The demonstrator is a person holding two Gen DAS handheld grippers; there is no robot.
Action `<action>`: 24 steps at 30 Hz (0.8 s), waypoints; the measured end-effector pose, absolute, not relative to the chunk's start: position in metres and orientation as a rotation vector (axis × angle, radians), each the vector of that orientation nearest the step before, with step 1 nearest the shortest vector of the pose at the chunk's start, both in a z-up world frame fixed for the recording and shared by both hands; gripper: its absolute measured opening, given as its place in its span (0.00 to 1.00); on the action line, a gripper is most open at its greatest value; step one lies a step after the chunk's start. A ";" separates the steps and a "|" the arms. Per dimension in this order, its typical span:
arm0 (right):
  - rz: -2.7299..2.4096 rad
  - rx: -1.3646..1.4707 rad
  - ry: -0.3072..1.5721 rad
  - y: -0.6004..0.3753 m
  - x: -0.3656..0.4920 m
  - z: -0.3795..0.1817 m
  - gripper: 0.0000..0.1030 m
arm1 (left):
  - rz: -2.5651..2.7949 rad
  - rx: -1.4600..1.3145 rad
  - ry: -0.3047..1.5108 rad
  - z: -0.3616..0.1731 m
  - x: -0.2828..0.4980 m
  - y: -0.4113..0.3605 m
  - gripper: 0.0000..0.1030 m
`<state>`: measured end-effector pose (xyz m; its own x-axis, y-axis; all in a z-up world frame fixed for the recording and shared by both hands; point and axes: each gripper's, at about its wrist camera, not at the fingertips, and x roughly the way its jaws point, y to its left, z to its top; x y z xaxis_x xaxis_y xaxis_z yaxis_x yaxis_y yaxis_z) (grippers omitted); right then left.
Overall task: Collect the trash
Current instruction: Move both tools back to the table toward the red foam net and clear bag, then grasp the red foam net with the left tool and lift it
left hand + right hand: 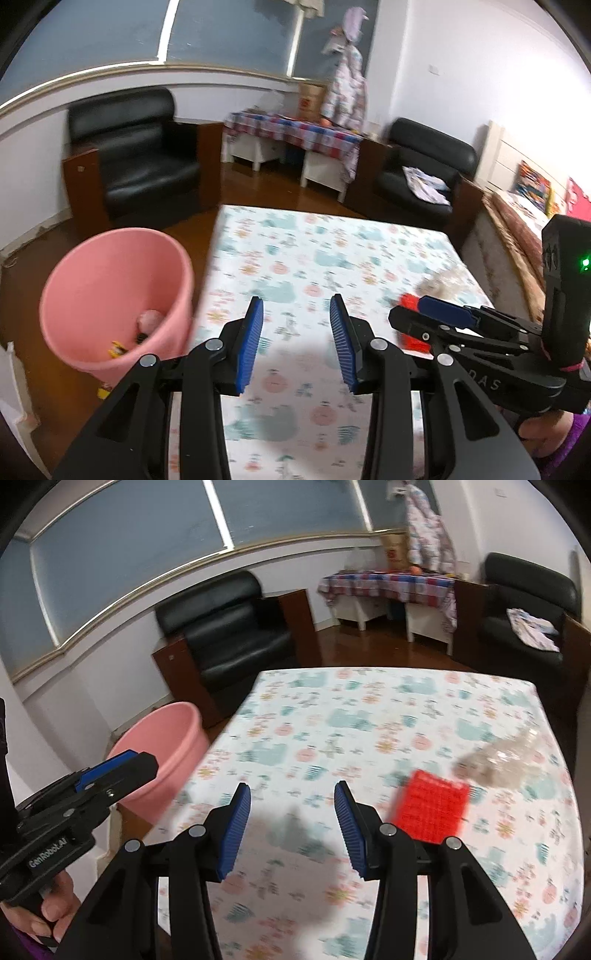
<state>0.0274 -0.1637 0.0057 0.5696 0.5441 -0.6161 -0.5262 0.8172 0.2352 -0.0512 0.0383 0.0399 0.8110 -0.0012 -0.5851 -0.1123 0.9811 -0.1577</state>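
Two grippers' jaws wide and empty above red pack (430, 809), pink bucket (110, 295) beside

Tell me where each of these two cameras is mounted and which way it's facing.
Left wrist view: sits on the left gripper, looking forward and down over the table, pink bin at left; the open right gripper shows at right.
Right wrist view: sits on the right gripper, jaws open, over the same table with a red block and clear crumpled plastic; the left gripper and a hand show at left.
Shared: table, bin, red block, black armchairs.
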 end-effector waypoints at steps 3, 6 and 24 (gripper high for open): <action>0.566 0.047 0.735 -0.190 0.029 0.001 0.45 | 0.000 -0.185 0.645 0.036 -0.042 0.023 0.37; 0.502 0.067 0.731 -0.212 0.033 -0.001 0.45 | -0.064 -0.158 0.670 0.032 -0.031 0.003 0.37; 0.304 0.165 0.741 -0.301 0.029 -0.014 0.45 | -0.264 -0.071 0.857 -0.011 0.035 -0.087 0.37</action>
